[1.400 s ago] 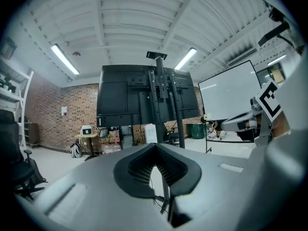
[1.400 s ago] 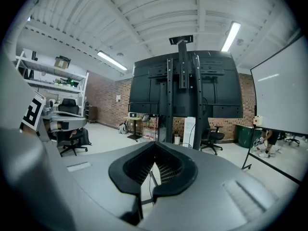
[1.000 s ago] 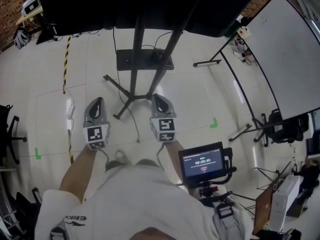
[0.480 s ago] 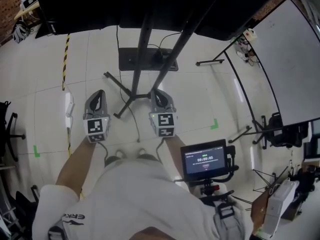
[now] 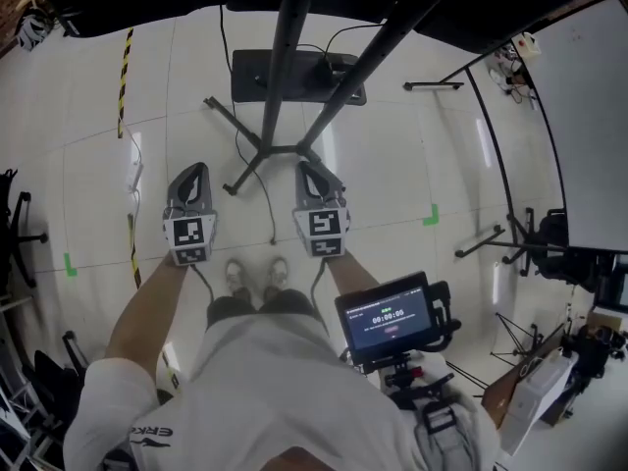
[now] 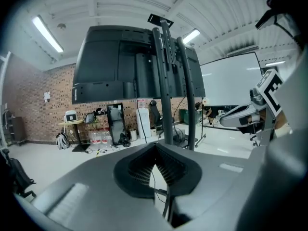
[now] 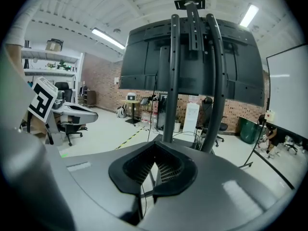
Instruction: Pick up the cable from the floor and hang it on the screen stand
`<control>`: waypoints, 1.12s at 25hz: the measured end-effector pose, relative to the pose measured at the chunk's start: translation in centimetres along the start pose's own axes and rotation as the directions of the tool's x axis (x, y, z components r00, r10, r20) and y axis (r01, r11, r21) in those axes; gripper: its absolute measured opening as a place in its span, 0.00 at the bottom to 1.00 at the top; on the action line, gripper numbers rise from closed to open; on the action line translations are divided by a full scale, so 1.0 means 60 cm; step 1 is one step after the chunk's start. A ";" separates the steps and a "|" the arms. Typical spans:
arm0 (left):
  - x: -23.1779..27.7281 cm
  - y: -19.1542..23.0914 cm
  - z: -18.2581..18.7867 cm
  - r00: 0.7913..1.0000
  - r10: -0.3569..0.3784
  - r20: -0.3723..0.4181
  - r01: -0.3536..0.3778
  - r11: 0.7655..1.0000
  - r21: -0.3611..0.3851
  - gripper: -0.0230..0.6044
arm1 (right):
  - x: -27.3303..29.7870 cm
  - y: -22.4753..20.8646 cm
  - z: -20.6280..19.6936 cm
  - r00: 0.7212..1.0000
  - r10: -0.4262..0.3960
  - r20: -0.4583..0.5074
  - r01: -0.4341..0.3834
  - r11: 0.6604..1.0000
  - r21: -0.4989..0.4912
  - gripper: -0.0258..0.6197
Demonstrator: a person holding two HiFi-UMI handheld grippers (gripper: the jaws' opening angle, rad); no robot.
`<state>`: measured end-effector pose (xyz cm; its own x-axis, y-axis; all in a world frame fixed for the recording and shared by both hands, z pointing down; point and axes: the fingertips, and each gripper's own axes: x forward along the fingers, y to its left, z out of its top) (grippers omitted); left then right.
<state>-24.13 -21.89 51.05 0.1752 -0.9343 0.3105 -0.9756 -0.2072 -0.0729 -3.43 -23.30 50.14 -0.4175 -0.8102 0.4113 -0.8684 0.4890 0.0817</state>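
A thin dark cable (image 5: 269, 214) lies on the pale floor. It trails from the screen stand's legs (image 5: 257, 161) toward my feet and passes between the two grippers. The stand's two black poles (image 5: 285, 57) rise to the big dark screen (image 6: 120, 61) overhead. My left gripper (image 5: 196, 171) hovers left of the cable and my right gripper (image 5: 306, 168) right of it. Both are shut and hold nothing. In the left gripper view the left gripper (image 6: 155, 144) faces the poles (image 6: 166, 81). The right gripper (image 7: 155, 143) faces the poles (image 7: 192, 81), with the cable (image 7: 140, 196) showing below its jaws.
A black base plate (image 5: 294, 77) sits behind the stand. A whiteboard (image 5: 589, 116) on a legged frame (image 5: 491, 245) stands at the right. Yellow-black tape (image 5: 125, 67) and a white power strip (image 5: 135, 173) lie at the left, near an office chair (image 5: 15, 234). A small monitor (image 5: 388, 317) hangs on my chest rig.
Both grippers have sunk toward the floor and moved nearer the stand's legs, still shut. My shoes have come into view behind them.
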 end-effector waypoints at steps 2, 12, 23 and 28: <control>0.019 -0.010 -0.028 0.999 -0.006 -0.043 0.006 1.000 0.010 0.04 | 0.018 -0.004 -0.040 0.999 0.012 -0.038 -0.011 1.000 0.007 0.06; 0.099 -0.061 -0.226 0.976 -0.055 -0.210 0.060 0.998 0.019 0.04 | 0.091 0.006 -0.265 0.978 0.048 -0.203 -0.031 0.996 0.089 0.06; 0.230 -0.072 -0.454 0.973 -0.085 -0.215 0.102 0.992 0.071 0.04 | 0.203 -0.002 -0.528 0.965 0.057 -0.256 -0.030 0.994 0.106 0.06; 0.295 -0.080 -0.599 0.972 -0.099 -0.214 0.119 0.989 0.084 0.04 | 0.268 0.009 -0.685 0.958 0.076 -0.278 -0.052 0.995 0.090 0.06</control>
<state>-21.09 -27.00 90.94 0.2386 -0.8251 0.5121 -0.9331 -0.3410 -0.1146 0.38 -22.81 94.10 -0.3912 -0.6491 0.6524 -0.8660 0.4995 -0.0223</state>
